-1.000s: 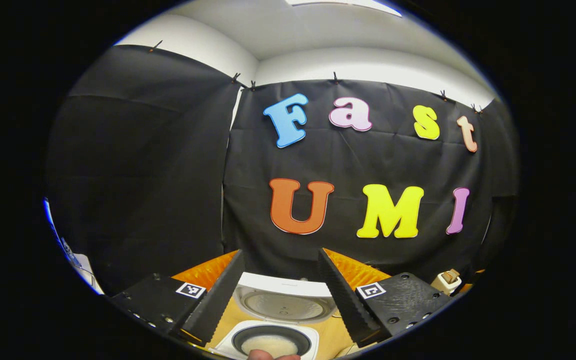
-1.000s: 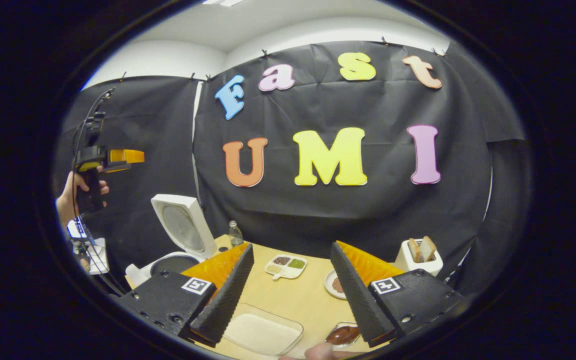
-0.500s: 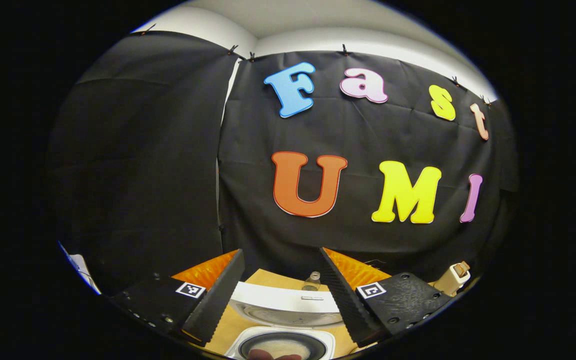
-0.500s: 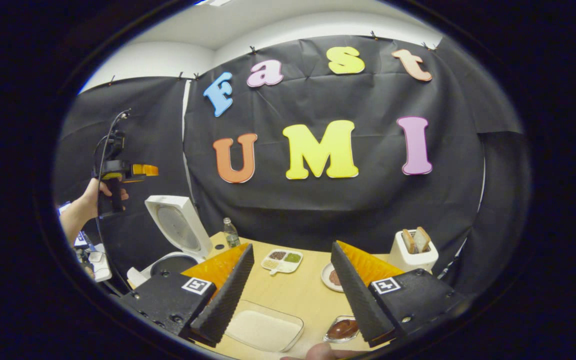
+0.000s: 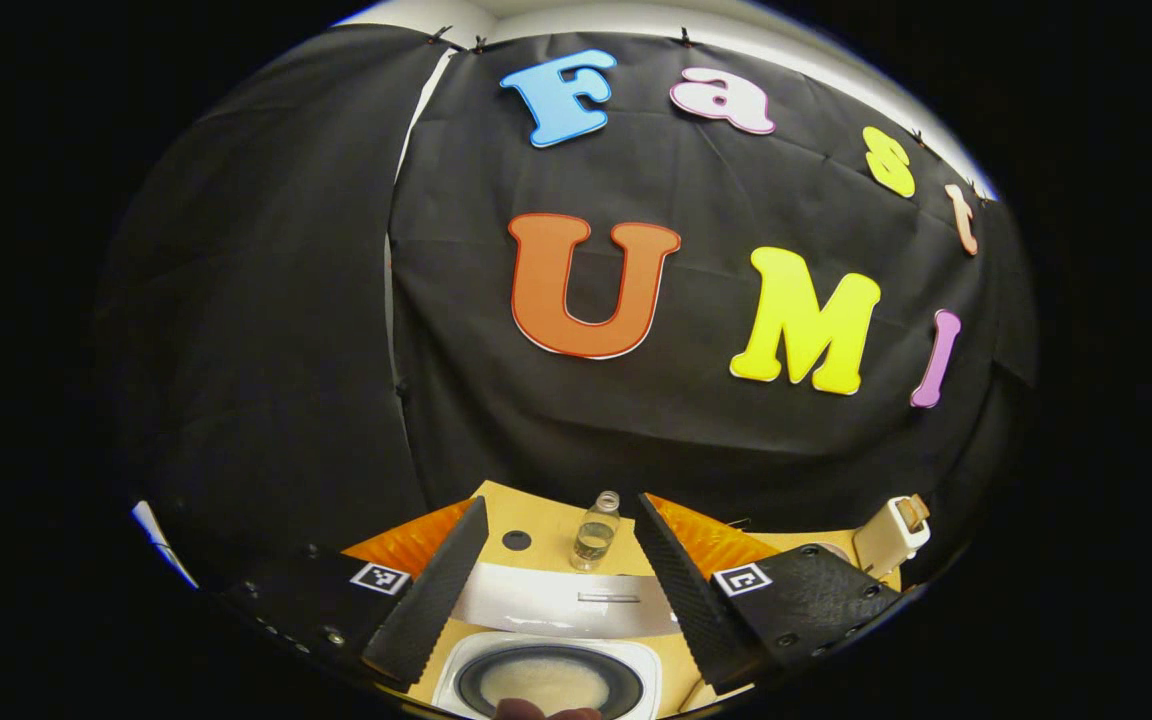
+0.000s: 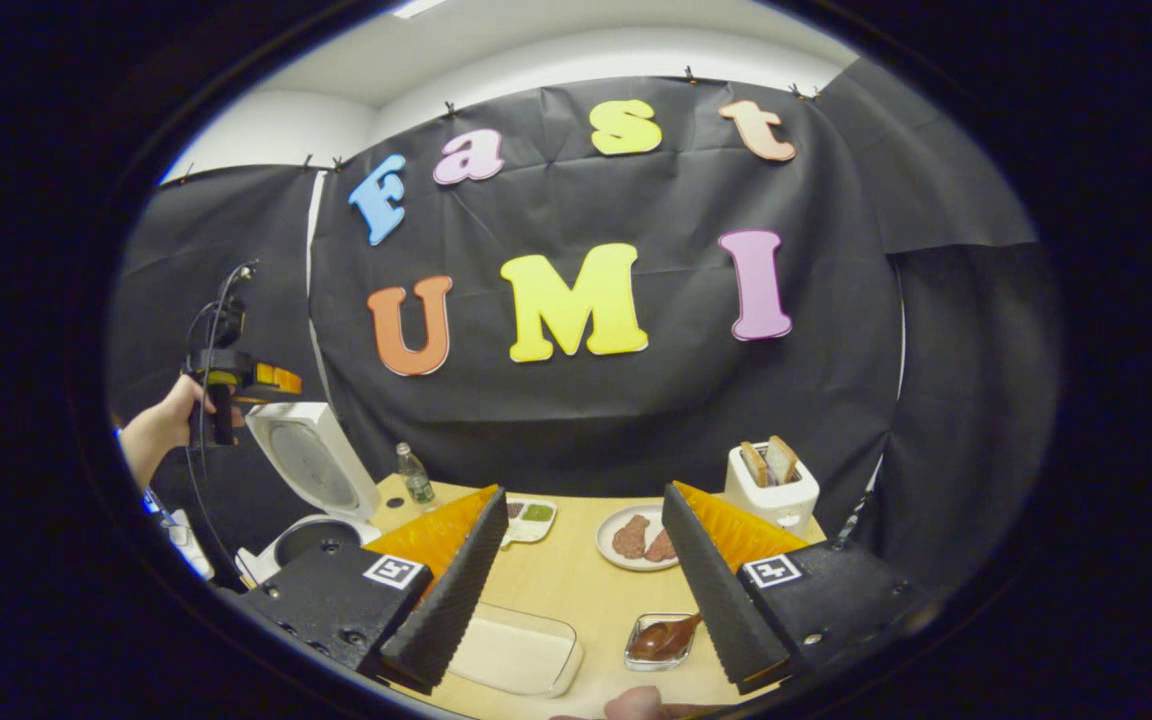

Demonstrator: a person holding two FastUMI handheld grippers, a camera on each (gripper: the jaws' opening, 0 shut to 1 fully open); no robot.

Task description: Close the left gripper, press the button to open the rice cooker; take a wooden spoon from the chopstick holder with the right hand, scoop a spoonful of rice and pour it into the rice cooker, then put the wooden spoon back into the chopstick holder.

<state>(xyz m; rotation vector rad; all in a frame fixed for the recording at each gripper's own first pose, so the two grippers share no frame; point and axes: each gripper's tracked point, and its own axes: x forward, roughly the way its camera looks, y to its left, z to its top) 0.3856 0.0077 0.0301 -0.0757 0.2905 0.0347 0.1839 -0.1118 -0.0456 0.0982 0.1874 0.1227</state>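
**Rice cooker open, spoon in the small glass dish**

White rice cooker (image 5: 548,672) at the table's left end, left of the water bottle (image 6: 414,476). Lid (image 6: 308,462) raised, hinged up at the back, round grey inner plate showing. Dark inner pot (image 5: 546,684) exposed, pale rice at the bottom. Dark wooden spoon (image 6: 664,637) lying tilted in a small square glass dish (image 6: 658,642), well right of the cooker, handle angled up to the right. White rice in a shallow clear tray (image 6: 516,652) just left of that dish.
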